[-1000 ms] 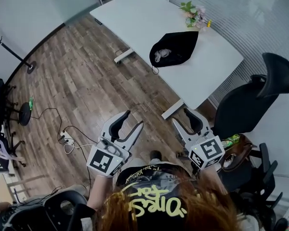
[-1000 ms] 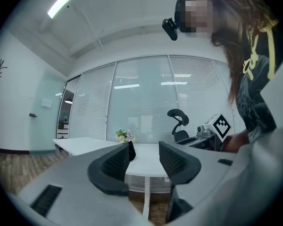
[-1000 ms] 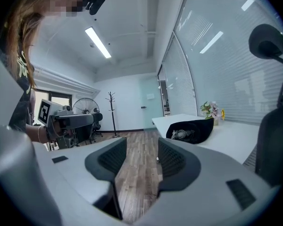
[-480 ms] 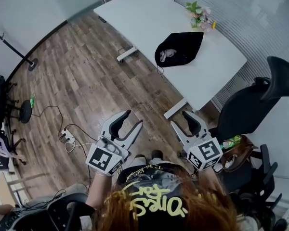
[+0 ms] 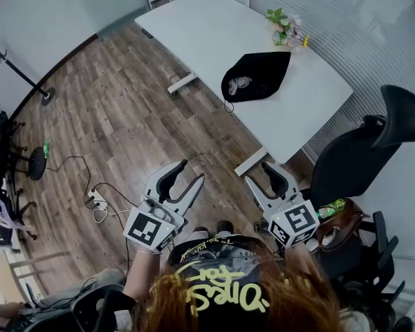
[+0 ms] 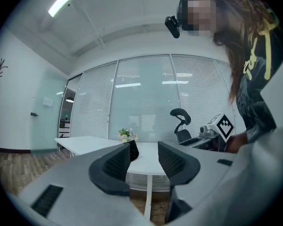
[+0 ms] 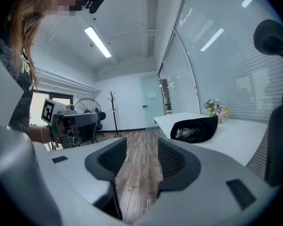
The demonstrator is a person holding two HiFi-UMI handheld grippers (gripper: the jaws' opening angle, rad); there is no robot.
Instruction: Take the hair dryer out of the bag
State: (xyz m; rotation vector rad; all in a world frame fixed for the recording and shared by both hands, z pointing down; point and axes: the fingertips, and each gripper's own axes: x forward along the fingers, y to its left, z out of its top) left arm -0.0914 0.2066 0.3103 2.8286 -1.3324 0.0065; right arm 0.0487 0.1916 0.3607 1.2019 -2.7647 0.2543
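A black bag point(image 5: 257, 75) lies on the white table point(image 5: 207, 26) with its mouth toward me. A pale hair dryer point(image 5: 238, 84) shows inside it. The right gripper view has the bag point(image 7: 196, 128) at right with the hair dryer point(image 7: 184, 133) in its mouth. In the left gripper view only a dark corner of the bag point(image 6: 132, 149) shows. My left gripper point(image 5: 191, 171) and right gripper point(image 5: 260, 173) are held side by side over the wood floor, well short of the table. Both stand open and empty. The left gripper's jaws have just been closing a little, with nothing between them.
A vase of flowers point(image 5: 287, 28) stands on the table beyond the bag. A black office chair point(image 5: 373, 144) is at the right near the table's end. A power strip with cables point(image 5: 95, 200) lies on the floor at left, and a coat stand point(image 5: 28, 81) is farther left.
The head view has shifted slightly, so the table and bag sit a little differently in it. Both grippers stay in about the same place.
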